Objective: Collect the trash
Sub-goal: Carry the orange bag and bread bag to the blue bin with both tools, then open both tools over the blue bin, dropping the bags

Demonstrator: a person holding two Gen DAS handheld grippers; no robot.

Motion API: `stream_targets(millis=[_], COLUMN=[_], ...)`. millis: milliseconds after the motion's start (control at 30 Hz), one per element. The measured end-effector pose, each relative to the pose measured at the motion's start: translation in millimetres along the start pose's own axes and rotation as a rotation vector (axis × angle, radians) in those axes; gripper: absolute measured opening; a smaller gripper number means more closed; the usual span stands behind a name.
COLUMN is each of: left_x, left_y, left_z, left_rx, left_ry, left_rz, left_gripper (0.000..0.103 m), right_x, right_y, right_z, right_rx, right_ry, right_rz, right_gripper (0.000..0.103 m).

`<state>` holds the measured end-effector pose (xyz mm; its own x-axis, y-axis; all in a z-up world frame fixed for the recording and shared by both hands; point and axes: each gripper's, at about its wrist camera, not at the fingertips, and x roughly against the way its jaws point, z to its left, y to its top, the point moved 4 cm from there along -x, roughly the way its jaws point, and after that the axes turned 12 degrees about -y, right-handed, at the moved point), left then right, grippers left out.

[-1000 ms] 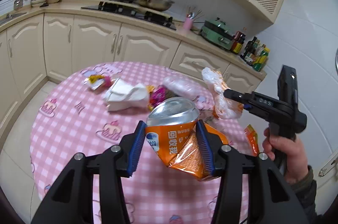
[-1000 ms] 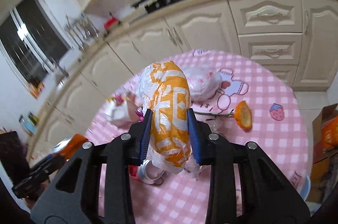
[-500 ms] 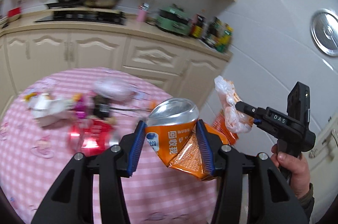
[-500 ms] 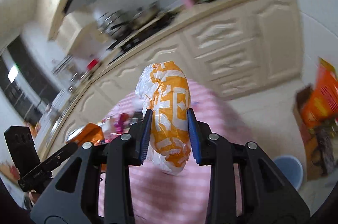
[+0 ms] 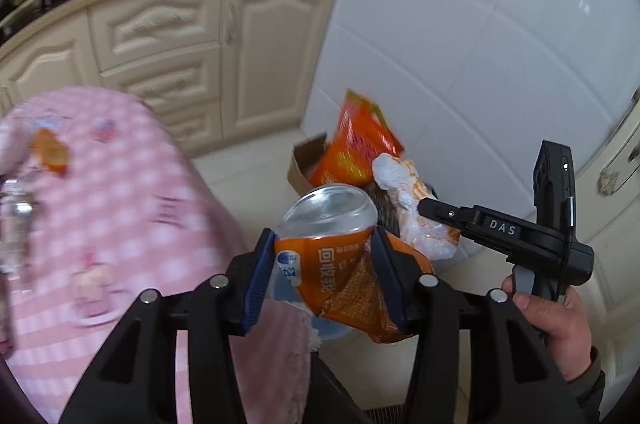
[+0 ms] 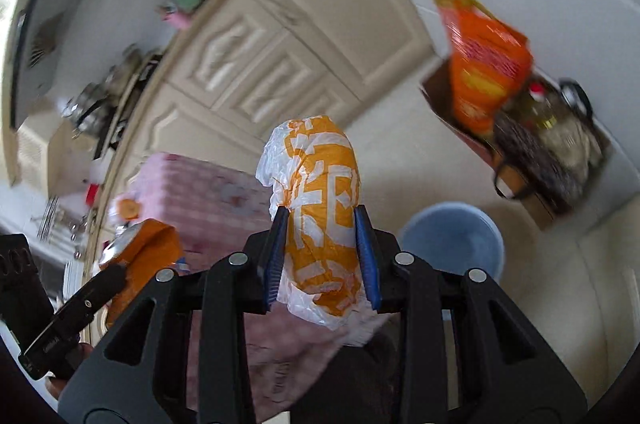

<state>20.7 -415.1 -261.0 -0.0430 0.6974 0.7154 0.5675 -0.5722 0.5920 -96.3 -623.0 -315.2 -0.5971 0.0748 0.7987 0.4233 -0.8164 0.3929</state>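
Note:
My left gripper (image 5: 324, 264) is shut on a crushed orange can (image 5: 332, 256) with an orange wrapper, held past the edge of the pink checked table (image 5: 100, 224). My right gripper (image 6: 322, 248) is shut on a crumpled orange-and-white plastic bag (image 6: 320, 208); it also shows in the left wrist view (image 5: 416, 220) to the right of the can. A light blue bin (image 6: 456, 244) stands on the floor below and right of the bag; a sliver of it shows under the can (image 5: 288, 292). The left gripper and can show at lower left of the right wrist view (image 6: 136, 260).
A cardboard box (image 6: 532, 148) with an orange bag (image 6: 484, 64) and bottles stands against the white tiled wall (image 5: 460, 44). Cream cabinets (image 5: 180, 44) run behind the table. An orange scrap (image 5: 50, 150) and other trash lie blurred on the tablecloth.
Both grippers have swung right, away from the table toward the floor by the wall, still holding the can and the bag. The blue bin and cardboard box have come into view.

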Motion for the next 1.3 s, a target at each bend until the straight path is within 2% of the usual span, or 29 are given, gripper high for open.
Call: stream_targets(millis=[200,267,300,333,433,467,500,633,800,1067,1300], left_x=[-79.5,-103.5,-114.5,-123.8,-149.7,-153.3,-154.8,-151.1,-138.7,-73.9,-10.5], left_y=[-5.7,-8.4,-7.8,-8.5,-11.7,-13.3,-13.7,-12.9,-3.8,19.0,31.9], left_z=[-7.3,-3.0,-2.6,-0.9,1.8,1.2,1.9,7.4,8.6,-8.6,-15.3], left_rx=[-0.027,-0.032,-0.036,-0.038,-0.058,-0.061,-0.064,-0.052,-0.031,-0.033,-0.037], left_ry=[0.015,0.027,0.038,0.049,0.071,0.076,0.083,0.109,0.116,0.080,0.081], left_rz=[0.153,0.204,0.222,0.241,0.323,0.334,0.339,0.334,0.291,0.132,-0.008], left_gripper=[0.048,0.048,0.048,0.049,0.052,0.055,0.063,0.076,0.076,0.078,0.083], right_x=[-42.6,-54.6,-59.4,-64.5,-70.5,-71.1,-70.7,-63.8,-52.8,-22.2,19.1], right_y=[-11.6,-13.8,-14.6,-16.3,-17.8,-18.4,-18.5,-17.4,-15.4,-7.4,7.4], right_z=[-38.7,-48.4,-51.2,-55.6,-63.6,-66.3,-67.3,-68.8,-64.0,-35.7,11.0], right_rx=[-0.099,-0.131,-0.144,-0.165,-0.190,-0.201,-0.206,-0.208,-0.186,-0.124,-0.054], right_ry=[-0.044,-0.047,-0.051,-0.057,-0.074,-0.081,-0.086,-0.099,-0.113,-0.120,-0.092], right_rz=[0.091,0.114,0.123,0.133,0.139,0.141,0.139,0.119,0.098,0.040,-0.051], right_gripper=[0.033,0.036,0.042,0.055,0.070,0.073,0.077,0.090,0.091,0.091,0.092])
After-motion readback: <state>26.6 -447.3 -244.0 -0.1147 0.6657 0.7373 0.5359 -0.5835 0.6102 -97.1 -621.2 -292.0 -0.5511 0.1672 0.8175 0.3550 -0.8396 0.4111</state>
